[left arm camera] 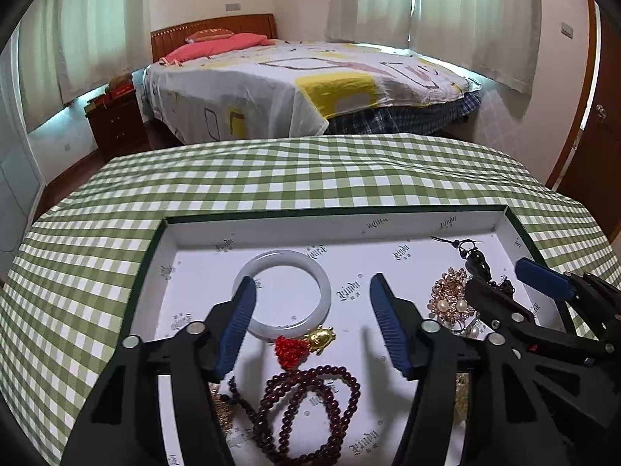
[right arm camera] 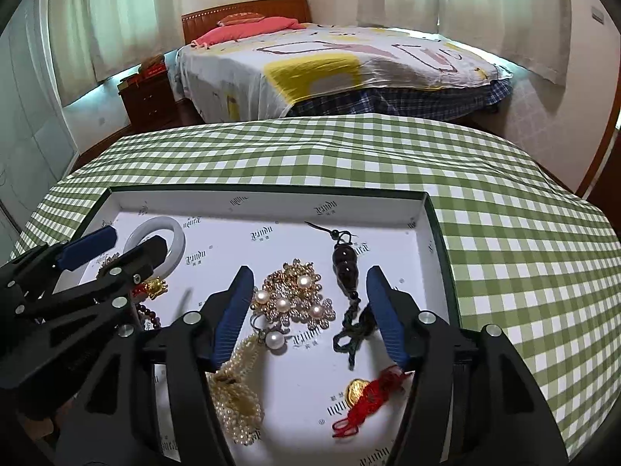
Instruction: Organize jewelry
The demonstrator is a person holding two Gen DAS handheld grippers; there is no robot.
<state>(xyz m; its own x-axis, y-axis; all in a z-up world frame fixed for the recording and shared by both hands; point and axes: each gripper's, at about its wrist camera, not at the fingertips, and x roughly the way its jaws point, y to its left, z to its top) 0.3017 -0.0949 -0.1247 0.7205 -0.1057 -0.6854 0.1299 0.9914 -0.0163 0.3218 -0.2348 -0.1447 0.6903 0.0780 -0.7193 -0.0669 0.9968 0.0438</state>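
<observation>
We have the left hand-held gripper (left arm camera: 312, 324) spread open over the shallow white-lined box with the dark green rim (left arm camera: 333, 211), nothing between its blue pads, and the right hand-held gripper (right arm camera: 308, 312) released the same way, empty. Under the left sit the pale white jade bangle (left arm camera: 282, 295), the small gold charm on a red knotted cord (left arm camera: 306, 343) and the dark red bead strand (left arm camera: 310, 404). Under the right lie the gold-and-pearl brooch cluster (right arm camera: 297, 297), the dark gourd pendant on its green tassel (right arm camera: 343, 262), a heap of cream seed pearls (right arm camera: 236, 392) and a gold coin with a red cord (right arm camera: 366, 398). We'd take one piece at a time here, pinching cords rather than loose beads, lifting slowly so strands don't snag, above the green checked tabletop (right arm camera: 504, 233).
</observation>
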